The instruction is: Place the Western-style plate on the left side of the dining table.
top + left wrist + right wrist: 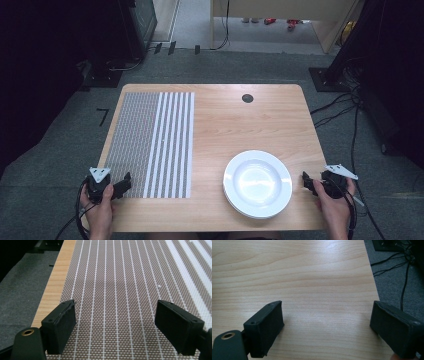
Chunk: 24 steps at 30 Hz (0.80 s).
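A woven grey placemat (150,142) with white stripes covers the left part of the wooden table (235,115). A stack of white plates (257,183) sits near the front right. My left gripper (122,184) rests at the mat's front left corner, held by a hand, jaws wide apart with nothing between them. In the left gripper view, my left gripper (115,323) stands open over the mat (120,277). My right gripper (306,181) sits just right of the plates, open. In the right gripper view, my right gripper (327,327) has bare wood (312,277) between its jaws.
A small dark round grommet (247,98) sits in the table near its far edge. Grey carpet with trailing cables (345,107) lies right of the table. Dark stands and equipment flank the table at both far corners.
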{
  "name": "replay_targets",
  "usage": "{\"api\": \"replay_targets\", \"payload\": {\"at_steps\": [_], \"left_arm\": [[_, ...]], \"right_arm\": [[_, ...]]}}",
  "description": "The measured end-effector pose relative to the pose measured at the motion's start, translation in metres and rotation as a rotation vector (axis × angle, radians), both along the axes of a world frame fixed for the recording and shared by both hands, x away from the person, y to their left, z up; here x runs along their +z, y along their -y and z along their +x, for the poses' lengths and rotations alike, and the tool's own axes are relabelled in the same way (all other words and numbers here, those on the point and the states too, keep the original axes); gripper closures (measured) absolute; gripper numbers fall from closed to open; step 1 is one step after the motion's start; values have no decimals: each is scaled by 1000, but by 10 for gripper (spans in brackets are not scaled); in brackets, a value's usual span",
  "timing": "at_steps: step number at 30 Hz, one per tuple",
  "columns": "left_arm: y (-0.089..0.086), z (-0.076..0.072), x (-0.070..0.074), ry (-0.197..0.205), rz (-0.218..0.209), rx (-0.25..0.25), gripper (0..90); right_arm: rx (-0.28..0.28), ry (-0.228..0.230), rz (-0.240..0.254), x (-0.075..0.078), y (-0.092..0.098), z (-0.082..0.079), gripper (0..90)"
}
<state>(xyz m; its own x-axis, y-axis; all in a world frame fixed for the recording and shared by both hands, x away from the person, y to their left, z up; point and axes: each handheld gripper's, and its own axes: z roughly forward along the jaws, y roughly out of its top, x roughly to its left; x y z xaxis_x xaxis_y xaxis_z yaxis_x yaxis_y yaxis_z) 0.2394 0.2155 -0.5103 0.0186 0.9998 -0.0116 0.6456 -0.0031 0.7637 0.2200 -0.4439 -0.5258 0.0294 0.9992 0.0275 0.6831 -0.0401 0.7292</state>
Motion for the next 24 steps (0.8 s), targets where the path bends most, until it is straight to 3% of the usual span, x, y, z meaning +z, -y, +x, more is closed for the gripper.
{"api": "replay_targets", "payload": {"at_steps": [16,19,21,24], "left_arm": [[34,0,15,55,-46,-69,175],[47,0,18,57,-49,-101,175],[52,1,20,59,-75,-112,175],[62,2,22,61,-66,-137,175]], "right_arm": [[-40,15,13,1,-1,0,140],[-41,38,19,5,-2,-2,142],[-44,48,28,7,-4,-2,143],[-41,60,49,10,-7,-3,143]]}}
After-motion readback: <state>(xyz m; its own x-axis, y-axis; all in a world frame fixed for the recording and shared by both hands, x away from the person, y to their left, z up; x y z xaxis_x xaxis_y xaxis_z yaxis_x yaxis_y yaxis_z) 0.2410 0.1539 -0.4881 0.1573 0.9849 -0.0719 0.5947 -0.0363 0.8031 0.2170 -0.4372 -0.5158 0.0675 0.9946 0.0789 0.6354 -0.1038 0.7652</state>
